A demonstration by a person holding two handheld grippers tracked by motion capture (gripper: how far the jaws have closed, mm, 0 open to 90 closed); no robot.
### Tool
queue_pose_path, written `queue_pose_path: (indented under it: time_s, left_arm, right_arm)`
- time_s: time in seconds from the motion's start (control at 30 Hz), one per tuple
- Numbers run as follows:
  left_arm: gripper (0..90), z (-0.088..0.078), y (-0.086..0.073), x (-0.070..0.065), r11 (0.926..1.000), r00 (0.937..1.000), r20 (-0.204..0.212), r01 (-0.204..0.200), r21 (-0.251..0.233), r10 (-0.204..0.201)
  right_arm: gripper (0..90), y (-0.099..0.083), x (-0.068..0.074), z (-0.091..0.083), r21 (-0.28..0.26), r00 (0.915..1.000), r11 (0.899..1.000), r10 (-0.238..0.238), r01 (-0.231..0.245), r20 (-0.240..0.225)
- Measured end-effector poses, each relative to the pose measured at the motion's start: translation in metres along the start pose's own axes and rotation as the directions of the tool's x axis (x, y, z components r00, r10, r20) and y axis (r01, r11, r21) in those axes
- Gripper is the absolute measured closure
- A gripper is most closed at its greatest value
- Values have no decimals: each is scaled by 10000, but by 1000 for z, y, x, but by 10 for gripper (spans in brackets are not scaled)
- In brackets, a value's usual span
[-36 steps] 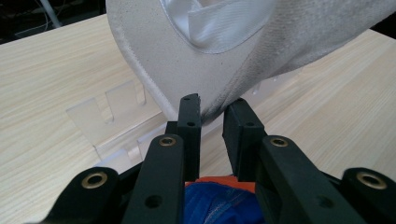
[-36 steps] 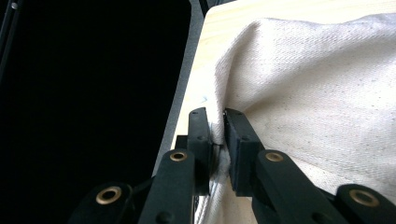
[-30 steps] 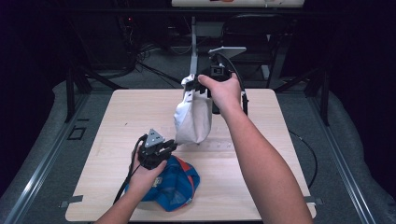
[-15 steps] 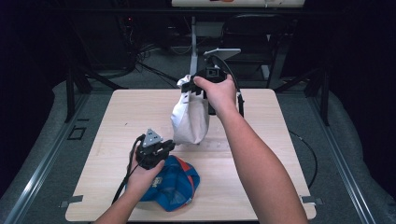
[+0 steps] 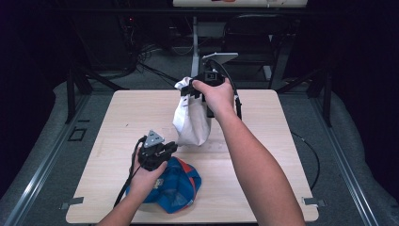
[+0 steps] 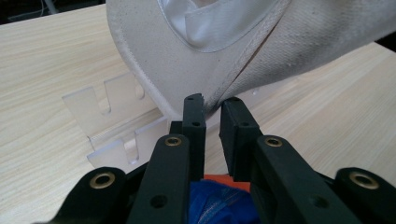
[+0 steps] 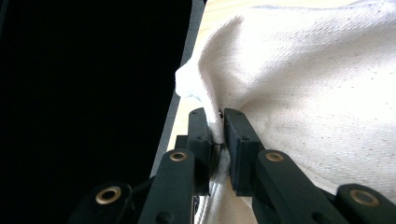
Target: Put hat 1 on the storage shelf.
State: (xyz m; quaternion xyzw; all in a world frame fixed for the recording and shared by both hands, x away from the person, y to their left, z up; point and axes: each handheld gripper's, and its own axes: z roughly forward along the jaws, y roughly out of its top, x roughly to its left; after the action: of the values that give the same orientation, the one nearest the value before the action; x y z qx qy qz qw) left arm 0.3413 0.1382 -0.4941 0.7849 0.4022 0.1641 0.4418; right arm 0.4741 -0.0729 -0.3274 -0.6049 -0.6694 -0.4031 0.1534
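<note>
Dark room, pale wooden table (image 5: pixel 263 155): I hold a white cap (image 5: pixel 190 120) up over its far half.
My right gripper (image 7: pixel 215 125) pinches its fabric; my left gripper (image 6: pixel 212 109), jaws just narrowed and nearly shut at the brim edge, may miss it, resting above the blue cap (image 5: pixel 181 186).

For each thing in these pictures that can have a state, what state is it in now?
White cap: lifted, hanging from the right hand-held gripper, inside turned toward the left hand-held gripper.
Blue cap: lying on the table, under the left hand.
Right hand-held gripper: shut on the white cap.
Left hand-held gripper: jaws nearly shut, just been closing, at the white cap's brim.
</note>
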Motion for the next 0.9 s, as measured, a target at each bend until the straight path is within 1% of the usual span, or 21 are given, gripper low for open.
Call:
queue_pose_path:
  time_s: [0.03, 0.17, 0.23, 0.3, 0.33, 0.37, 0.4, 0.43, 0.47, 0.5, 0.53, 0.57, 0.6, 0.63, 0.67, 0.7, 0.73, 0.77, 0.8, 0.9]
  left_arm:
    - [805, 0, 1, 1, 10000, 10000, 26, 29, 20, -29]
    - [806, 0, 2, 3, 9996, 9996, 102, 268, 2, -268]
    - [806, -1, 0, 2, 9998, 9998, 62, 190, -18, -190]
    - [806, -1, -1, 1, 10000, 10000, 34, 35, 83, -35]
    - [806, 0, -2, 0, 10000, 10000, -10, 23, -6, -23]
    - [804, -1, -2, 0, 10000, 10000, 4, -20, 64, 20]
    - [802, -1, -2, -1, 10000, 10000, -21, -64, 4, 64]
    - [786, -1, -2, -2, 9999, 9999, -25, -161, 21, 161]
    - [724, -1, -2, -3, 9996, 9996, -88, -277, -34, 276]
    - [724, -1, -2, -5, 9990, 9988, -205, -438, -73, 437]
    - [650, -2, -2, -6, 9986, 9983, -281, -519, -113, 516]
    - [650, -2, -1, -6, 9985, 9983, -259, -526, -132, 522]
    - [619, -2, 0, -7, 9984, 9981, -274, -559, -111, 556]
    - [569, -2, 0, -8, 9979, 9973, -408, -619, -183, 611]
    - [545, -2, 1, -9, 9975, 9970, -431, -661, -245, 650]
    - [524, -2, 2, -9, 9974, 9972, -311, -685, -205, 678]
    - [514, -1, 2, -11, 9972, 9972, -313, -695, -259, 686]
    - [504, -1, 3, -12, 9963, 9960, -351, -827, -216, 819]
    - [494, 0, 4, -13, 9955, 9951, -411, -908, -279, 896]
    - [480, 4, 6, -17, 9945, 9933, -560, -1021, -244, 1006]
  right_arm:
    - [817, 0, 0, 1, 53, 10000, 10000, 82, -82, -14]
    - [817, 1, -2, 4, 125, 10000, 9999, 49, -49, -54]
    - [816, 0, -3, 5, 165, 10000, 9999, -16, 17, -84]
    - [817, 0, -2, 5, 224, 10000, 9997, 52, -51, -63]
    - [816, -1, -3, 5, 227, 10000, 9997, 27, -25, -71]
    - [817, -1, -2, 5, 232, 10000, 9997, 10, -8, -62]
    - [817, -1, -2, 5, 192, 10000, 9998, 26, -25, -54]
    - [817, -1, -2, 5, 206, 10000, 9998, 12, -11, -56]
    - [817, -1, -2, 4, 200, 10000, 9998, -8, 8, -32]
    - [817, -1, -2, 4, 200, 10000, 9998, -8, 8, -32]
    - [817, -1, -3, 3, 142, 10000, 9999, -54, 54, 16]
    - [817, -1, -3, 3, 142, 10000, 9999, -54, 54, 16]
    - [817, -1, -3, 3, 115, 10000, 9999, -60, 59, 30]
    - [817, -1, -3, 1, 200, 10000, 9998, -35, 34, 44]
    - [817, -1, -4, 1, 190, 10000, 9998, -7, 6, 60]
    - [817, -1, -4, 1, 116, 10000, 9999, -64, 63, 48]
    - [817, -1, -4, 0, 108, 10000, 9999, -65, 65, 50]
    - [817, -1, -4, 0, 98, 10000, 9999, -69, 68, 42]
    - [817, -1, -4, 0, 100, 10000, 9999, -69, 69, 38]
    - [817, -1, -4, 0, 165, 10000, 9999, -15, 15, 41]
